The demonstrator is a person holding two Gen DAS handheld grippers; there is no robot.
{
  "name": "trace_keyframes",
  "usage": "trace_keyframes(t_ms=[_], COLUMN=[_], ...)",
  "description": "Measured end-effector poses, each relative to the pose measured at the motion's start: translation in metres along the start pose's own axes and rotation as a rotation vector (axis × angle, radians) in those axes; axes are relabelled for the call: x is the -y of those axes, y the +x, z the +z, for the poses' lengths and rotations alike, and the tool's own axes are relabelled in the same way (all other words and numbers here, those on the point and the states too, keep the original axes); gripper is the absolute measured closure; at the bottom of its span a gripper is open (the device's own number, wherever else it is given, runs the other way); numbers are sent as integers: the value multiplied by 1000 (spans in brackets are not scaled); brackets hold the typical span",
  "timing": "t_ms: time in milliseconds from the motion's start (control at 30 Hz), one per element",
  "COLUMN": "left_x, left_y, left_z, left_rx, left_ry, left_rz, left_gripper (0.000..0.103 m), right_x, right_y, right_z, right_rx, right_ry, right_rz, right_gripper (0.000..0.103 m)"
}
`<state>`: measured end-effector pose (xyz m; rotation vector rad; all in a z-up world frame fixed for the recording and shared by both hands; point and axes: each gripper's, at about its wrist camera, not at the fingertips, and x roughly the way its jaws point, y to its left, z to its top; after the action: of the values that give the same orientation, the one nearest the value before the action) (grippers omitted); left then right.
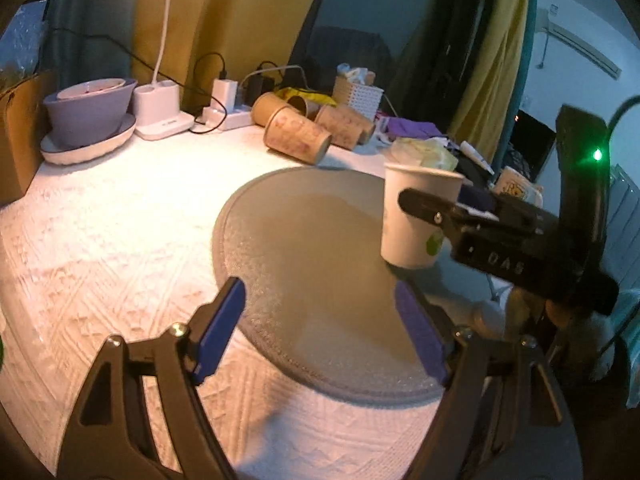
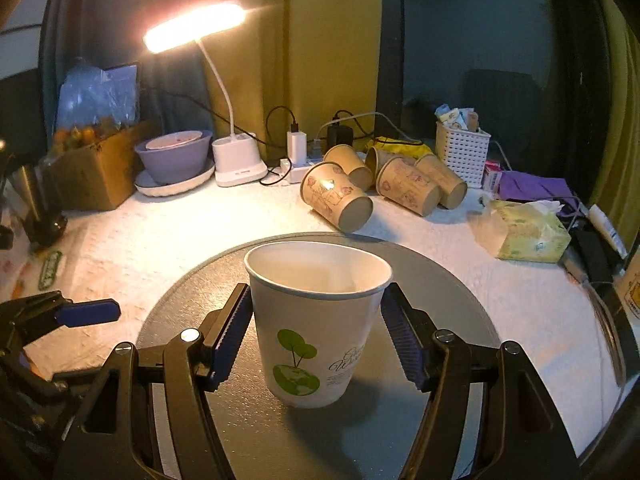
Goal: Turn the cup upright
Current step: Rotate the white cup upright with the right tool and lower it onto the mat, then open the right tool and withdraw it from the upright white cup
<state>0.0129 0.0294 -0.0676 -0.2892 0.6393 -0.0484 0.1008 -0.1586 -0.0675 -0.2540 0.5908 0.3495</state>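
Note:
A white paper cup [image 2: 316, 324] with a green tree print stands upright, mouth up, on a round grey mat [image 2: 448, 304]. My right gripper [image 2: 316, 332] has a finger on each side of the cup; the pads sit at the cup's wall with a slight gap on the right, so the grip looks loose. In the left wrist view the cup [image 1: 412, 220] stands at the mat's [image 1: 312, 272] right edge with the right gripper's finger across it. My left gripper [image 1: 320, 320] is open and empty over the mat's near side.
Several brown paper cups [image 2: 340, 196] lie on their sides behind the mat. A desk lamp [image 2: 236, 160], a purple bowl on a plate [image 2: 176, 160], a power strip, a white basket [image 2: 460, 156] and a tissue pack [image 2: 524, 232] stand along the back and right.

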Motion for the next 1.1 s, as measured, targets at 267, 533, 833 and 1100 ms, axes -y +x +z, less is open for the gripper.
trace_keyframes(t_ms=[267, 533, 833, 1100], left_x=[1, 6, 18, 32], left_y=[4, 6, 1, -10], left_z=[4, 7, 6, 6], left_rx=[-7, -11, 3, 46], left_ry=[4, 4, 20, 55], left_rz=[34, 76, 84, 109], left_gripper=[24, 24, 13, 13], right_x=[1, 6, 12, 11], right_y=[-6, -16, -31, -52], right_z=[-11, -21, -32, -36], right_rx=[12, -1, -32, -32], right_ry=[21, 52, 93, 106], right_rz=[-36, -32, -8, 4], right_gripper=[34, 30, 28, 27])
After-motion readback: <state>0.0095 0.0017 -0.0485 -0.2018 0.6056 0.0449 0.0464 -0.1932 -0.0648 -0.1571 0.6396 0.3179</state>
